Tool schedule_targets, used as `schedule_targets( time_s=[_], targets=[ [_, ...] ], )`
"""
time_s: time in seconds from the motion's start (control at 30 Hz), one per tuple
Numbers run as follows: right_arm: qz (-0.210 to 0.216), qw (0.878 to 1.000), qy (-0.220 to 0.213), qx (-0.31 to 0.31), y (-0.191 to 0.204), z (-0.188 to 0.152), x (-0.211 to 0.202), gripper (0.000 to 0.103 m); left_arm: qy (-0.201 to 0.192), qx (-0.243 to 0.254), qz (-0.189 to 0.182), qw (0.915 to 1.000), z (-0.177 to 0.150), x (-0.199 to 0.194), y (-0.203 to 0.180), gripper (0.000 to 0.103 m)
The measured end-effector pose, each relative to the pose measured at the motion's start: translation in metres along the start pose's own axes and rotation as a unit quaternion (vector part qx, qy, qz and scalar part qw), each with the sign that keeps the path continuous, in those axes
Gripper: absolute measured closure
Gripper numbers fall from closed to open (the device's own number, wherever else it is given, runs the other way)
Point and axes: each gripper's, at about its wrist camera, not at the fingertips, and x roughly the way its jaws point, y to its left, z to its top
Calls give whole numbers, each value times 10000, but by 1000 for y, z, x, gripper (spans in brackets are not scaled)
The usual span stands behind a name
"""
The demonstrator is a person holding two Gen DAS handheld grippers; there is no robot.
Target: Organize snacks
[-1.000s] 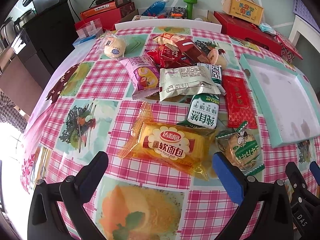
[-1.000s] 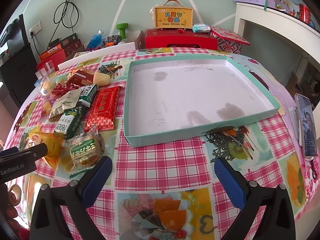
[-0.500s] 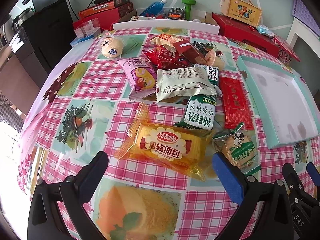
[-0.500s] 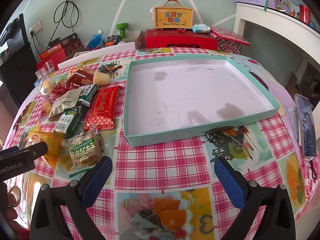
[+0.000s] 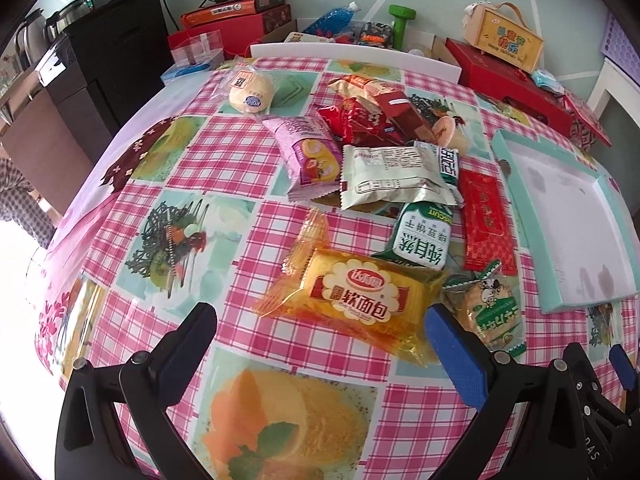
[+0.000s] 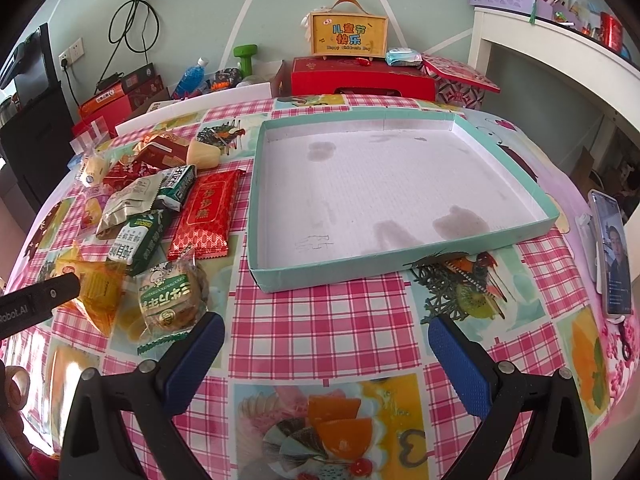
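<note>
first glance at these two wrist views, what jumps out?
A heap of bright snack packets, with the yellow soft-bread pack nearest, just ahead of the open left gripper. Right of the heap lies a shallow teal tray with nothing in it, its white floor stained. The right gripper hangs open over the pink checked tablecloth, short of the tray.

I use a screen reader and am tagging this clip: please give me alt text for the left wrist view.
Open, empty left tongs hover over a pink checked tablecloth, aimed at a yellow soft-bread packet. Beyond it lies a heap of snack packets, including a green biscuit pack and a red packet. An empty teal tray sits to the right.
</note>
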Motion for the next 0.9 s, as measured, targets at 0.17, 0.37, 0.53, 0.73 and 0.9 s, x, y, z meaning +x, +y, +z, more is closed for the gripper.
schedule_targets(
  time_s=[0.17,0.37,0.53,0.73,0.9],
  targets=[
    [-5,10000,6,-14,0,0,1,0,6,-17,8,10000,-1,0,2,0],
    [-4,10000,10,-11,0,0,1,0,27,-32,13,10000,-1,0,2,0],
    [-3,10000,8,-14,1,0,1,0,37,-31,-22,10000,-1,0,2,0],
    [144,9997,25,-208,13,1,-1,0,102,-28,-168,9998,0,2,1,0],
    [609,9975,138,-341,31,5,2,0,279,13,-297,9992,4,9,-2,0]
  ],
)
